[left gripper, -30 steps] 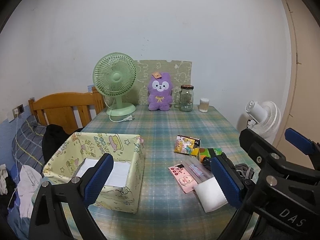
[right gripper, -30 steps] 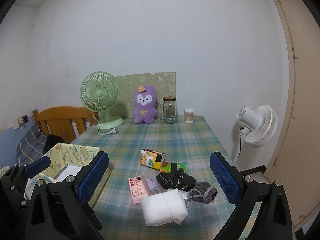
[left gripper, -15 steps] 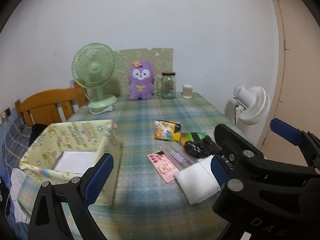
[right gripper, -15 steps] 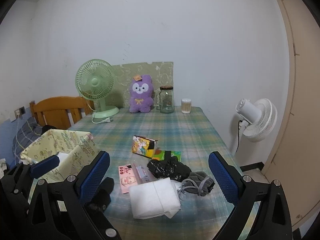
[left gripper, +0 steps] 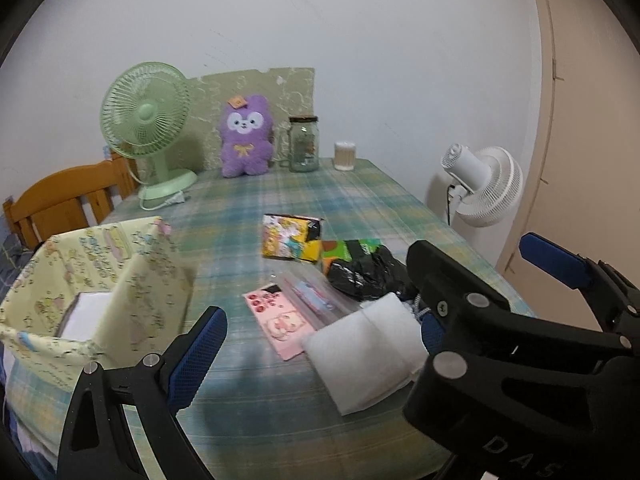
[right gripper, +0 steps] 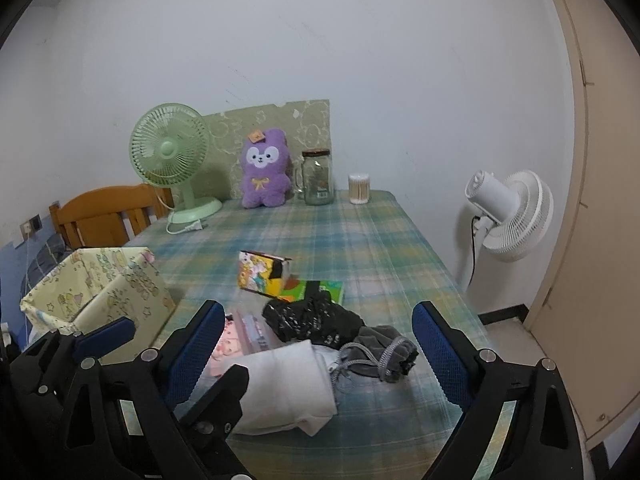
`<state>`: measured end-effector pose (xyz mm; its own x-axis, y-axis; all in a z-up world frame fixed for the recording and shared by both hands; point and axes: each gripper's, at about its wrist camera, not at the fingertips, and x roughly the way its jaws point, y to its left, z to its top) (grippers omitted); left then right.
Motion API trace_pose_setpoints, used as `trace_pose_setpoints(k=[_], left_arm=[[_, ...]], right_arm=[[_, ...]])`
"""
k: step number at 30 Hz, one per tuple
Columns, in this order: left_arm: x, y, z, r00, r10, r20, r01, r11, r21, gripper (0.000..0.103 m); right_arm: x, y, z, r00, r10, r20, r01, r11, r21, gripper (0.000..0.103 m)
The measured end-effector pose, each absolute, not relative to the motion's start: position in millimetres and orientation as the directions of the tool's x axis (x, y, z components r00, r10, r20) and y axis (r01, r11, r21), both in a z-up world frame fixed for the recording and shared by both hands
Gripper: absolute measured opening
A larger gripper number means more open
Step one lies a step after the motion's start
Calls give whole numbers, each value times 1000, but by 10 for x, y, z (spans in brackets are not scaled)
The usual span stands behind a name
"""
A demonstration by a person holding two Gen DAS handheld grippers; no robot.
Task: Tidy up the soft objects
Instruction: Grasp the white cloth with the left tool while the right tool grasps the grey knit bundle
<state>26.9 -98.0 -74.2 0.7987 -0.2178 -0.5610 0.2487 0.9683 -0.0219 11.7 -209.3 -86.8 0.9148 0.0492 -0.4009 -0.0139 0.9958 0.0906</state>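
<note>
A folded white cloth (left gripper: 366, 358) (right gripper: 286, 388) lies near the table's front edge. Behind it lie a crumpled black bag (left gripper: 366, 274) (right gripper: 314, 318), a grey drawstring pouch (right gripper: 380, 350), a pink packet (left gripper: 280, 324) and a clear zip pouch (left gripper: 312, 296). A yellow fabric box (left gripper: 92, 280) (right gripper: 96, 288) stands at the left with a white item inside. My left gripper (left gripper: 316, 344) is open and empty, just before the white cloth. My right gripper (right gripper: 318, 354) is open and empty, with the cloth and pouch between its fingers' line of sight.
A cartoon-print box (right gripper: 264, 272) and a green-orange packet (right gripper: 316, 290) lie mid-table. At the back stand a green fan (right gripper: 172, 160), a purple plush (right gripper: 264, 174), a glass jar (right gripper: 318, 178) and a cotton-swab tub (right gripper: 359, 189). A white floor fan (right gripper: 512, 216) stands right, a wooden chair (right gripper: 108, 216) left.
Both grippers have moved forward and lower toward the pile of soft items. The left one has swung right, away from the yellow box. Both stay open.
</note>
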Motion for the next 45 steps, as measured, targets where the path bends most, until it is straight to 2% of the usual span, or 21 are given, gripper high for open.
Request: trace_pose_setpoints(k=[13, 19, 30, 36, 39, 45], left_arm=[[503, -1324, -1018, 736, -259, -625, 319, 948, -18, 95], [656, -1432, -1179, 695, -239, -678, 312, 950, -15, 88], [774, -1449, -1341, 677, -215, -704, 274, 961, -29, 88], [795, -1496, -1389, 678, -190, -710, 266, 964, -5, 87], [798, -1505, -1413, 677, -177, -714, 263, 965, 11, 88], [772, -1490, -1401, 672, -172, -721, 258, 966, 10, 80]], right_arm=[[326, -2335, -1129, 881, 9, -472, 30, 997, 75, 96], [467, -2428, -1261, 858, -20, -514, 61, 996, 62, 96], [751, -2566, -1496, 813, -39, -581, 92, 994, 62, 96], [871, -2602, -1629, 773, 2, -634, 77, 992, 96, 81], [871, -2572, -1653, 766, 31, -643, 54, 992, 112, 65], [819, -2527, -1641, 769, 20, -639, 64, 992, 108, 54]])
